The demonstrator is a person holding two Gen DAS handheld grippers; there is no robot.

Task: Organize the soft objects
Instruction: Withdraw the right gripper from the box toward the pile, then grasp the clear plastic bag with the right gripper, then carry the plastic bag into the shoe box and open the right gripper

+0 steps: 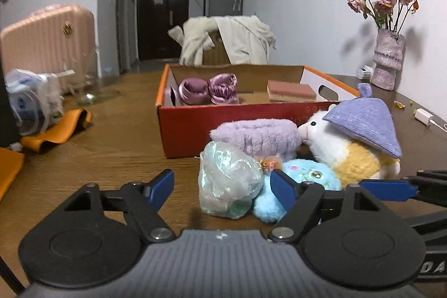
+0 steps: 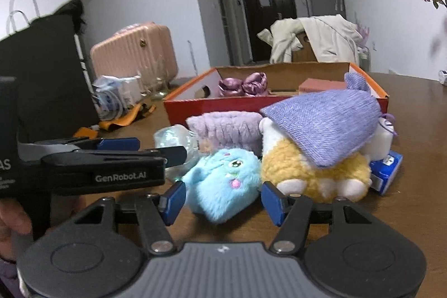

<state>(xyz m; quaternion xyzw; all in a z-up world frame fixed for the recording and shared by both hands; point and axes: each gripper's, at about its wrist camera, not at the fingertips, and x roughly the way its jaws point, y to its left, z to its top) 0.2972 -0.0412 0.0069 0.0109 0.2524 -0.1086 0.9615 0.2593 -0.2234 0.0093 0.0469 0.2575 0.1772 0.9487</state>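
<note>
A red and orange shoebox (image 1: 195, 127) (image 2: 218, 108) stands on the wooden table, holding purple satin scrunchies (image 1: 209, 90) (image 2: 243, 87) and a pink sponge (image 1: 290, 92). In front of it lie a lilac fuzzy headband (image 1: 257, 137) (image 2: 223, 127), an iridescent clear bag (image 1: 227, 186) (image 2: 176, 138), a blue plush (image 1: 304, 180) (image 2: 223, 180), and a white and yellow plush with a purple knit hat (image 1: 360, 141) (image 2: 315, 158). My left gripper (image 1: 222, 187) is open around the bag, just short of it. My right gripper (image 2: 222, 198) is open around the blue plush.
A pink suitcase (image 1: 47, 41) stands at the back left, near plastic packaging (image 1: 30, 99), a glass (image 1: 89, 80) and an orange cloth (image 1: 56, 130). A vase of dried roses (image 1: 387, 60) and a charger (image 1: 424, 117) sit at the right. A blue packet (image 2: 387, 172) lies beside the plush.
</note>
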